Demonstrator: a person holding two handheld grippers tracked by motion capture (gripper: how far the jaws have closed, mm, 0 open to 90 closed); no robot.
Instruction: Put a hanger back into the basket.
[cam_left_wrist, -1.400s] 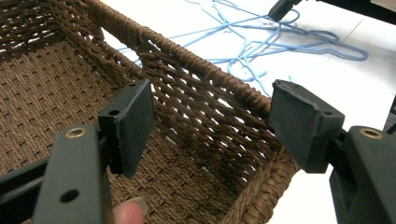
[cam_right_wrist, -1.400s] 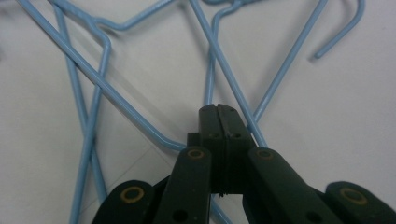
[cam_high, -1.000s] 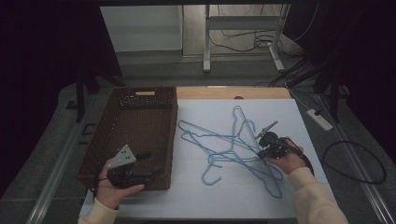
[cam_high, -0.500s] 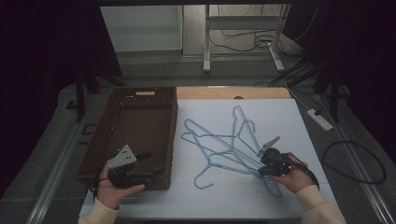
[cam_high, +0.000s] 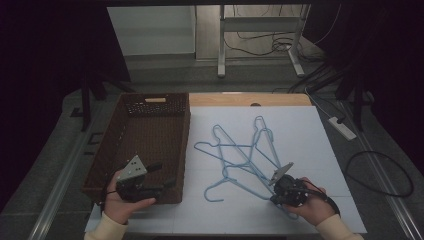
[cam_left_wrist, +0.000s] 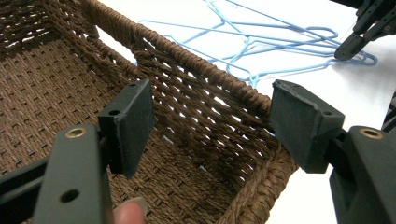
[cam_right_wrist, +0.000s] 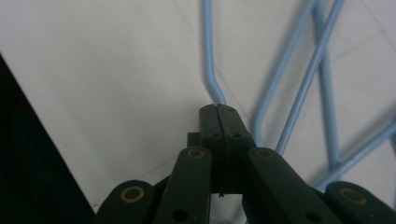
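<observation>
A tangle of thin light-blue wire coat hangers (cam_high: 240, 160) lies spread on the white-covered surface (cam_high: 310, 135), to the right of a dark brown woven wicker basket (cam_high: 145, 142) that stands along the surface's left part. The hangers overlap one another, their hooks pointing in several directions; the pile sits near the basket's right wall without touching it.

The right tongs (cam_high: 275, 176), held in the person's right hand (cam_high: 312, 202) at the near right of the surface, have their jaws pressed together on the wire of one hanger at the near right end of the tangle. In the right gripper view the right tongs (cam_right_wrist: 218, 108) meet flush, and a thin blue wire (cam_right_wrist: 208, 56) comes straight out from between their tips, with more hanger wires crossing just to the right.

The left tongs (cam_high: 163, 176), in the person's left hand (cam_high: 122, 202), hover over the basket's near right corner. In the left gripper view their jaws stand wide apart with nothing between them, one on each side of the basket's woven wall (cam_left_wrist: 210, 98), one over the basket's inside and the other beyond its rim.
</observation>
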